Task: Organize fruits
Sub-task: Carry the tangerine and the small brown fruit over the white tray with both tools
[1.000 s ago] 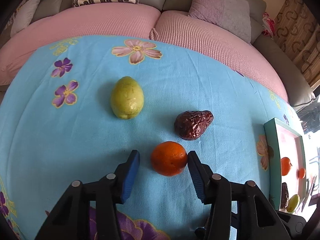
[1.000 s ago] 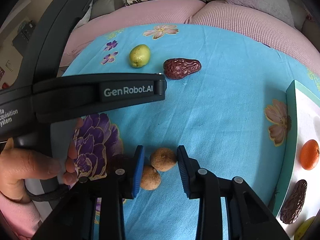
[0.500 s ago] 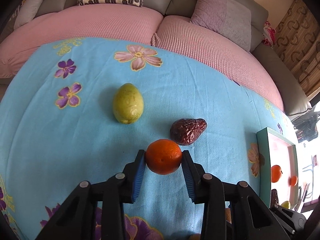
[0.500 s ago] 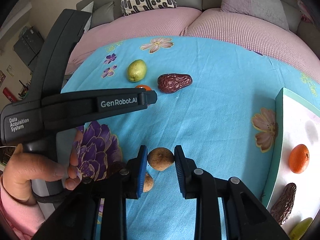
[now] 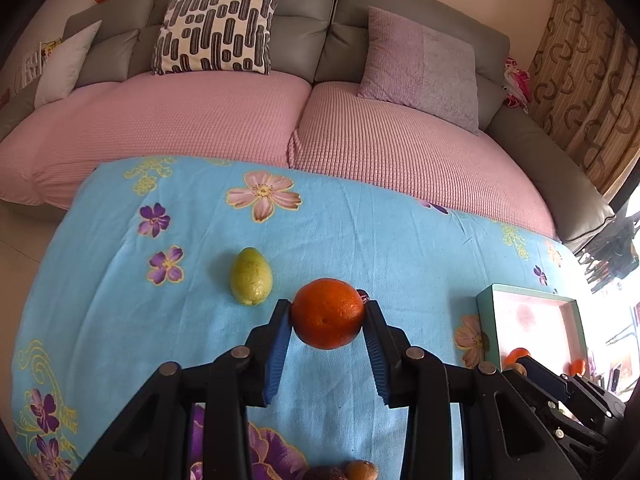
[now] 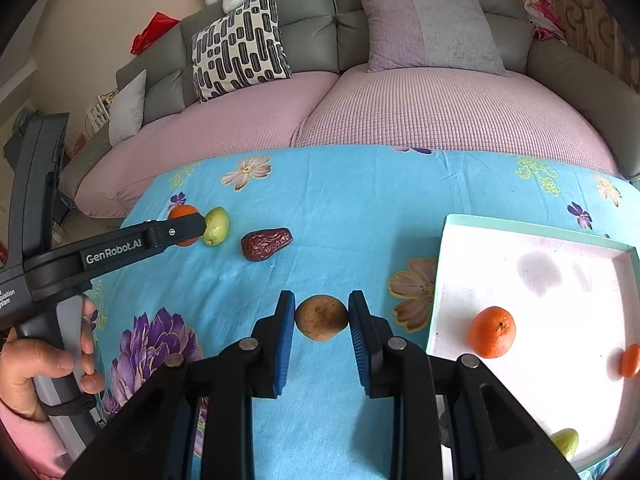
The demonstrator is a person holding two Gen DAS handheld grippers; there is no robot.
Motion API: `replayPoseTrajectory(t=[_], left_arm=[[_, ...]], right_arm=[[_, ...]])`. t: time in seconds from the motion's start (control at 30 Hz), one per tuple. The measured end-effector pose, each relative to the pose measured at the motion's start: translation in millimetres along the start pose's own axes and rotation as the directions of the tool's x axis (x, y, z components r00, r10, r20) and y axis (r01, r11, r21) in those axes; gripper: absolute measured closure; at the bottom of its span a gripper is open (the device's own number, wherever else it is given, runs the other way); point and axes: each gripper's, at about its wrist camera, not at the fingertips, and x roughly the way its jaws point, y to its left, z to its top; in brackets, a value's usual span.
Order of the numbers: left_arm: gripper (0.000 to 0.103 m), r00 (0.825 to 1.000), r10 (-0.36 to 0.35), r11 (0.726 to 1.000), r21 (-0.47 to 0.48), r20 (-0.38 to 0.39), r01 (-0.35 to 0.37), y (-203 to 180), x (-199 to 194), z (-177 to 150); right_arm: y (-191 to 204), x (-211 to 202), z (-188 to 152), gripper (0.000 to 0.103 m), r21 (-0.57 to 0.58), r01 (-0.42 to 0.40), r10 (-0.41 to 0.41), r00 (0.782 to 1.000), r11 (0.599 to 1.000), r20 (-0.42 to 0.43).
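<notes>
Right now your left gripper (image 5: 327,314) pinches an orange (image 5: 327,313), blue pads pressed on both its sides, and the fruit hangs clear of the blue flowered cloth (image 5: 360,232). Your right gripper (image 6: 322,318) is clamped the same way on a small brown fruit (image 6: 321,317), also lifted off the cloth.

Take the tray (image 6: 520,227) as your landmark. It sits at the right end of the cloth, and the brown fruit hangs just left of its near corner. Inside it lie a whole orange fruit (image 6: 492,332), another orange one (image 6: 630,360) at the picture's edge, and a green one (image 6: 565,442) at the near rim. Well to the left of the tray, a green fruit (image 6: 217,226) and a wrinkled dark red date (image 6: 265,243) rest on the cloth, close together. The orange you hold is farther from the tray than both. Your left hand (image 6: 44,364) grips that gripper's handle.
</notes>
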Motion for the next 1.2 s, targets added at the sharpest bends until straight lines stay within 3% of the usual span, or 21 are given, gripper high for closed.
replayPoseTrajectory(t=[0.2, 0.33, 0.57, 0.8, 1.2], left_arm=[[0.064, 1.0, -0.008, 0.999, 0.044, 0.029, 0.007, -17, -14, 1], [0.064, 0.999, -0.017, 0.998, 0.063, 0.038, 0.015, -29, -20, 1], [0.064, 0.998, -0.053, 0.992, 0.121, 0.041, 0.048, -58, -26, -3], [0.064, 0.993, -0.116, 0.971, 0.211, -0.016, 0.117, -104, -18, -19], [0.064, 0.973, -0.188, 0.912, 0.345, -0.135, 0.224, -182, -3, -65]], right_arm=[[-36, -11, 1, 0.075, 0.074, 0.095, -0.097, 0.995, 0.993, 0.022], [-64, -19, -1, 0.075, 0.113, 0.197, -0.201, 0.979, 0.974, 0.021], [-114, -36, -8, 0.075, 0.217, 0.308, -0.317, 0.948, 0.926, 0.01], [-154, -55, -18, 0.075, 0.323, 0.361, -0.38, 0.925, 0.875, -0.004], [-194, -86, -34, 0.075, 0.404, 0.437, -0.467, 0.884, 0.804, -0.026]])
